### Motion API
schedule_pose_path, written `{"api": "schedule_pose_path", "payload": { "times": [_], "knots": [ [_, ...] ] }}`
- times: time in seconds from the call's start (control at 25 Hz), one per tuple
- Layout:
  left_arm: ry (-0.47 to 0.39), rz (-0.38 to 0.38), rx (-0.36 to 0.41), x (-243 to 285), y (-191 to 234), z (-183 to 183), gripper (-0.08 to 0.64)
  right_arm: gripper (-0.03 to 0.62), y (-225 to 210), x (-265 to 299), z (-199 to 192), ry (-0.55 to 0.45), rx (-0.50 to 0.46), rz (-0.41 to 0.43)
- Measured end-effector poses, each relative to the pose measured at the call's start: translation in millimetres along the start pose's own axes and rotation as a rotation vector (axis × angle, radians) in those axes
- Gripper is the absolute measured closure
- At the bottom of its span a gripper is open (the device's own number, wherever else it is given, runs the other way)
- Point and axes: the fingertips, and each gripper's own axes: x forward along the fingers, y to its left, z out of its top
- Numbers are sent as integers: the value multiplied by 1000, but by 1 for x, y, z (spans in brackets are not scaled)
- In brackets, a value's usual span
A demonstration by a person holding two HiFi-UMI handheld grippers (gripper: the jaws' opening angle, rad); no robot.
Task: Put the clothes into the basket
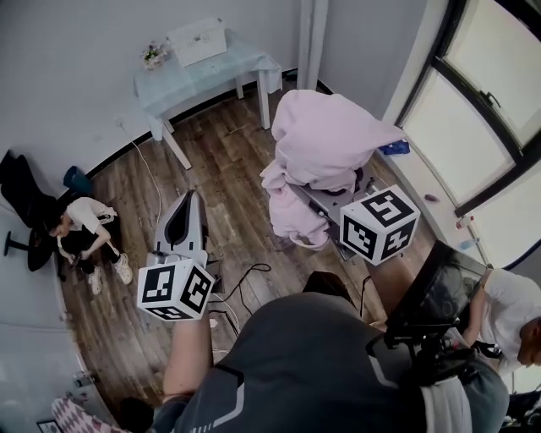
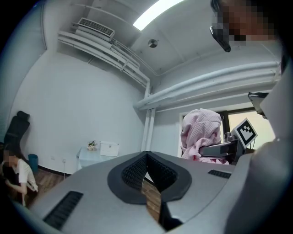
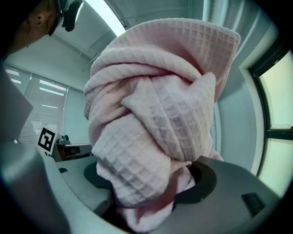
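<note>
Seen from the head view, a person holds two tools out over a wooden floor (image 1: 228,161). The right tool (image 1: 331,201) carries a pink waffle-weave garment (image 1: 325,139) heaped up in the air, well clear of the floor and to the right of the left tool (image 1: 188,200). Only this view takes in the room below: a small pale table (image 1: 254,63) against the far wall bearing a white box (image 1: 196,40) and a pot of flowers (image 1: 154,56), and a seated person (image 1: 84,232) on the floor at left.

The left gripper view alone shows the left tool's state. Its ribbed pads meet at the tip, clenched on nothing, with a sliver of floor showing in the wedge beneath them. It also looks upward to a strip ceiling light (image 2: 160,11) and a wall-mounted air-conditioning unit (image 2: 95,27), and catches the garment from the side, standing as a tall bundle before a window (image 2: 238,121) with the right tool's marker cube (image 2: 246,131) just beside it.

The right gripper view gives the close detail. The garment fills most of the frame, its square grid weave plain to see, folded over itself in thick overlapping rolls, pale pink with darker pink in the creases. Its lower end is bunched between the widely spread jaws, which grasp it. The left tool's marker cube (image 3: 46,139) shows small at far left.
</note>
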Motion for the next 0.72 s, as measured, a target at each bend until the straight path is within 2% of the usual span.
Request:
{"api": "schedule_pose_path", "payload": {
  "times": [0.12,0.36,0.52,0.72],
  "knots": [
    [9,-5,-28,7,9,-4,557,235,1,13,-3,13,-5,13],
    [39,-8,-9,44,19,-10,557,235,-23,52,-3,11,17,37],
    [30,-21,49,82,26,0,557,235,-49,88,4,4,22,57],
    [38,15,26,132,38,6,557,235,-93,123,18,-10,45,78]
  ]
}}
